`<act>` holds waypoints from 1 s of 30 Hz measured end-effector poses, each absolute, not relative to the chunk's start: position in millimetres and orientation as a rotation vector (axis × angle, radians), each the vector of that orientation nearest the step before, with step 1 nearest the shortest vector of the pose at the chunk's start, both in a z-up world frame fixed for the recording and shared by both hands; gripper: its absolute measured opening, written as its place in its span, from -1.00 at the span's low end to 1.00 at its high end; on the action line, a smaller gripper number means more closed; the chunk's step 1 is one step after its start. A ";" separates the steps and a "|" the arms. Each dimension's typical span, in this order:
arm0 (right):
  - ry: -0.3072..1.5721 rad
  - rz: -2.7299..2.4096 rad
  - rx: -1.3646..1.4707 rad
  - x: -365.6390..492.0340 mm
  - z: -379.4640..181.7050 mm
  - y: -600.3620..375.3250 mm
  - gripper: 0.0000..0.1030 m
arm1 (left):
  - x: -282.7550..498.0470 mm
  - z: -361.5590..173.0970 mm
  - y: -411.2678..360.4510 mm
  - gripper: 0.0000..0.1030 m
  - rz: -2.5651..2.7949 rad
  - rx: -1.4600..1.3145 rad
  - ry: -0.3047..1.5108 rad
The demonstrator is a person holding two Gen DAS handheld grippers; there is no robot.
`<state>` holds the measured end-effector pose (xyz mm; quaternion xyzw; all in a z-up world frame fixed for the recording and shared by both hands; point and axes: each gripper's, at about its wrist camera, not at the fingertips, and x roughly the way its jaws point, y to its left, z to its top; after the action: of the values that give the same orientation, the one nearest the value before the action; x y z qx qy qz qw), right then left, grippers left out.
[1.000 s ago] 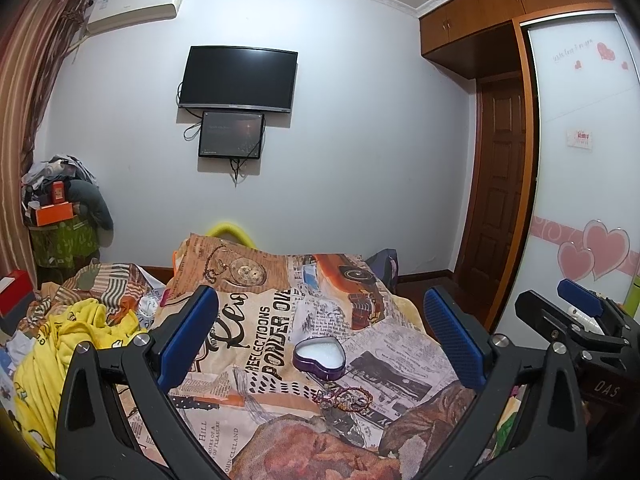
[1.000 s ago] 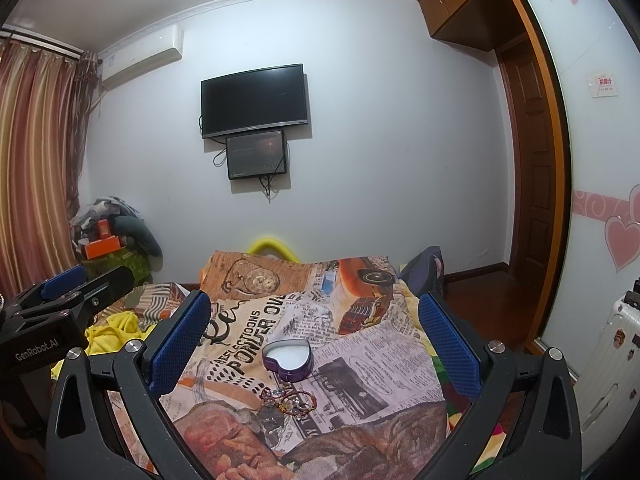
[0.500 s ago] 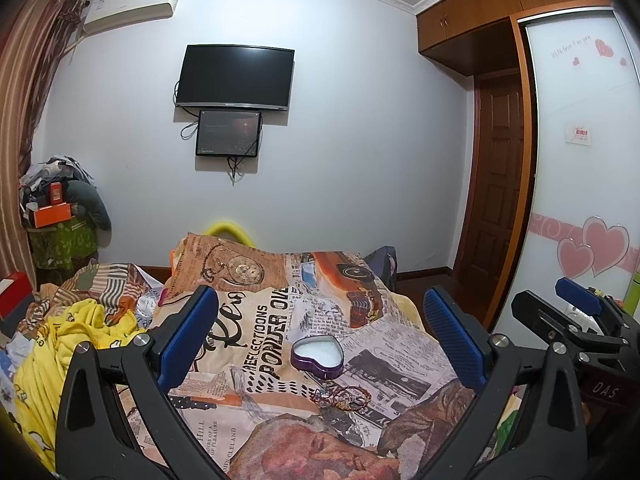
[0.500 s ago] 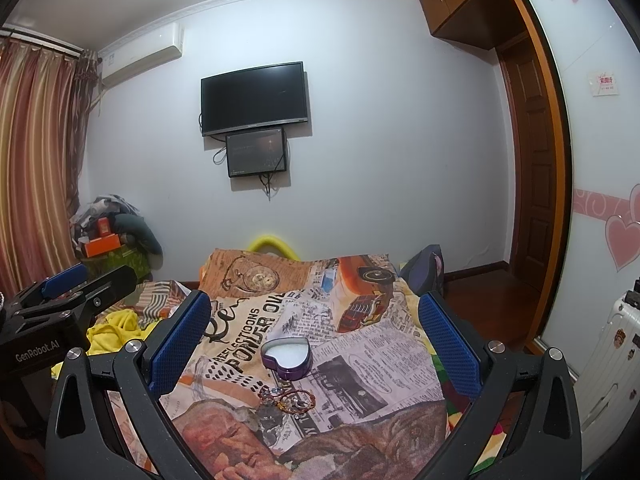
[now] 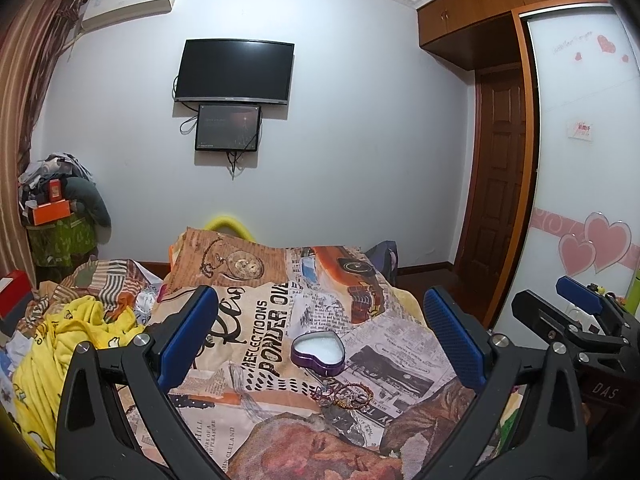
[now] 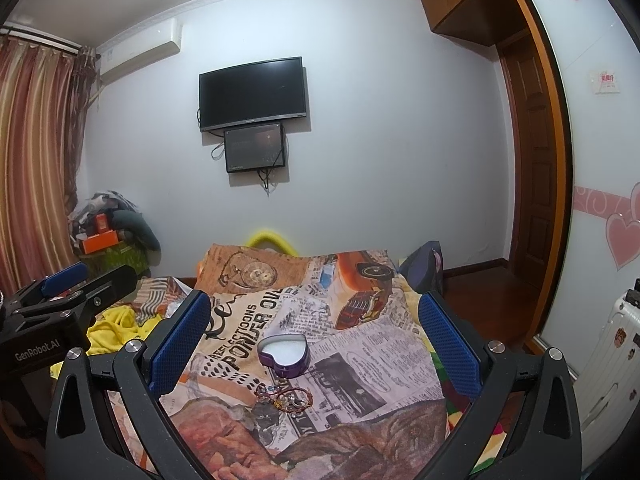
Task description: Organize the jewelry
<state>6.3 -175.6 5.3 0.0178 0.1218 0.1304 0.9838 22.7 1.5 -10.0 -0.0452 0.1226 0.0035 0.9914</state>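
Note:
A purple heart-shaped tin (image 5: 318,351) with a white lining sits open on the newspaper-print bedspread (image 5: 260,332). It also shows in the right wrist view (image 6: 284,353). A small tangle of jewelry (image 5: 343,393) lies just in front of it, seen also in the right wrist view (image 6: 285,395). My left gripper (image 5: 320,338) is open and empty, held above the bed short of the tin. My right gripper (image 6: 316,336) is open and empty, likewise short of it. Each gripper shows at the edge of the other's view.
A yellow cloth (image 5: 60,344) and striped bedding lie on the bed's left. A cluttered stand (image 5: 56,216) is in the left corner. A wardrobe with sliding door (image 5: 580,160) and a white suitcase (image 6: 612,364) stand at the right. A TV (image 5: 234,71) hangs on the far wall.
Both views have shifted very slightly; the tin and jewelry sit a little lower and nearer in frame. Both grippers stay open and nothing on the bed has moved.

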 end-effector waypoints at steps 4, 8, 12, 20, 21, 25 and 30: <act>0.265 0.259 0.036 12.1 1.8 -175.6 1.00 | 29.8 -14.7 4.8 1.00 0.005 -0.092 0.264; 0.294 0.252 0.035 20.7 -4.0 -176.1 1.00 | 41.9 -23.2 8.3 1.00 0.007 -0.096 0.292; 0.329 0.239 0.032 30.4 -12.6 -177.2 1.00 | 58.2 -35.4 12.9 1.00 0.025 -0.101 0.337; 0.428 0.204 0.002 56.7 -35.4 -179.0 1.00 | 104.0 -73.9 30.1 1.00 0.040 -0.124 0.497; 0.445 0.200 -0.005 60.9 -40.4 -179.2 1.00 | 111.7 -80.9 33.3 1.00 0.039 -0.128 0.524; 0.519 0.181 -0.036 79.2 -60.5 -179.3 1.00 | 134.2 -104.9 41.2 1.00 0.034 -0.137 0.601; 0.621 0.175 -0.057 103.3 -86.8 -177.8 1.00 | 158.9 -134.6 43.2 1.00 0.008 -0.110 0.700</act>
<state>103.3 -177.8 -86.8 -0.0282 0.3050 0.0860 0.9480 158.9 43.2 -134.6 -0.0539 0.3425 0.0039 0.9379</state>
